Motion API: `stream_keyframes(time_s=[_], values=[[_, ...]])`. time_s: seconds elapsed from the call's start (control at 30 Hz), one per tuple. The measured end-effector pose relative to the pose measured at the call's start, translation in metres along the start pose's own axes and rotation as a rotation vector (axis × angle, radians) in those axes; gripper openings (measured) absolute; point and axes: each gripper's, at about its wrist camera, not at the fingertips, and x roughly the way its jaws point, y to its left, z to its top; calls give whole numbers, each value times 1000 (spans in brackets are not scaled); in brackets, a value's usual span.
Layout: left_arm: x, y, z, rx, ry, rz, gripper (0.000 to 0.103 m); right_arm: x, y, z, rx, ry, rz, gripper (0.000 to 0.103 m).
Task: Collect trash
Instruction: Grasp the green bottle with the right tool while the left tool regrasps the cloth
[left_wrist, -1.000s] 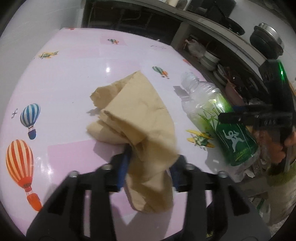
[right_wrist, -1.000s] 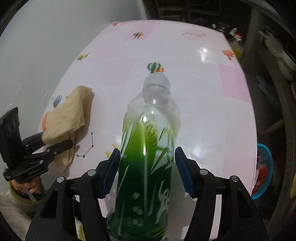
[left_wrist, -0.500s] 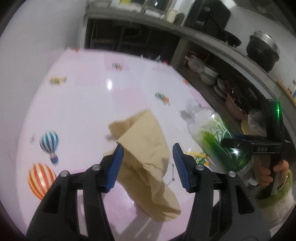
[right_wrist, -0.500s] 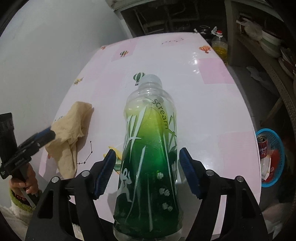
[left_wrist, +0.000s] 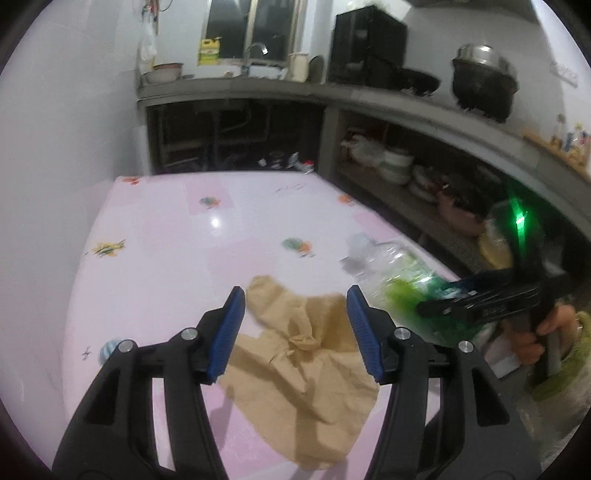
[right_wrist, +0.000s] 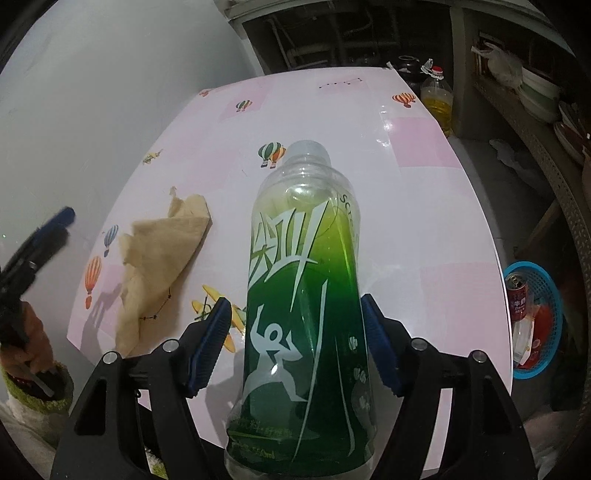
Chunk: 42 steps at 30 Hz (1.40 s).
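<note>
Bottle (right_wrist: 306, 295) between the gaping right tool (right_wrist: 295, 343); left tool (left_wrist: 295, 332) open over paper (left_wrist: 303, 369).

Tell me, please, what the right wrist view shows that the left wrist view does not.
Only the right wrist view shows the blue basket with a red can beside the table, and the oil bottle. Only the left wrist view shows the counter with the black pot. Both show the pink table, the brown paper and the green bottle, which sits between the open fingers of the right hand-held gripper.
</note>
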Motion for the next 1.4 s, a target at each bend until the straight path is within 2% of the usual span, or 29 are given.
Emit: stream_keyframes(time_s=[0.07, 0.2, 0.27, 0.33, 0.5, 0.57, 0.67, 0.77, 0.83, 0.9, 1.1, 1.3, 1.4], values=[[6, -6, 1, 25, 18, -28, 54, 1, 1, -1, -1, -2, -2, 69], [27, -16, -7, 60, 111, 7, 54, 0, 1, -2, 8, -8, -1, 69], [35, -8, -17, 28, 181, 15, 56, 0, 0, -3, 9, -8, 3, 69], [40, 5, -28, -35, 245, 26, 68, 0, 1, -4, 7, -7, 5, 69], [42, 36, -61, -217, 370, 0, 68, 1, 4, -3, 5, -7, 15, 69], [46, 40, -72, -258, 401, -18, 68, 1, 4, -3, 3, -8, 15, 69], [47, 29, -75, -206, 380, -10, 63, 1, 6, -3, 2, -8, 12, 69], [52, 14, -74, -127, 366, 33, 43, 1, 6, -3, 6, -12, 13, 69], [56, 5, -72, -85, 367, 51, 14, 1, 6, -3, 11, -12, 12, 69], [53, 4, -67, -102, 351, 13, 7, 2, 6, -4, 9, -12, 7, 69], [31, -6, -36, -32, 240, -13, 5, 2, 15, -5, -33, -7, -11, 61], [14, -9, -8, -4, 192, -79, 5, 1, 15, -7, -36, -12, -18, 60], [11, -9, -7, -3, 202, -96, 5, -2, 17, -8, -43, -25, -28, 60]])
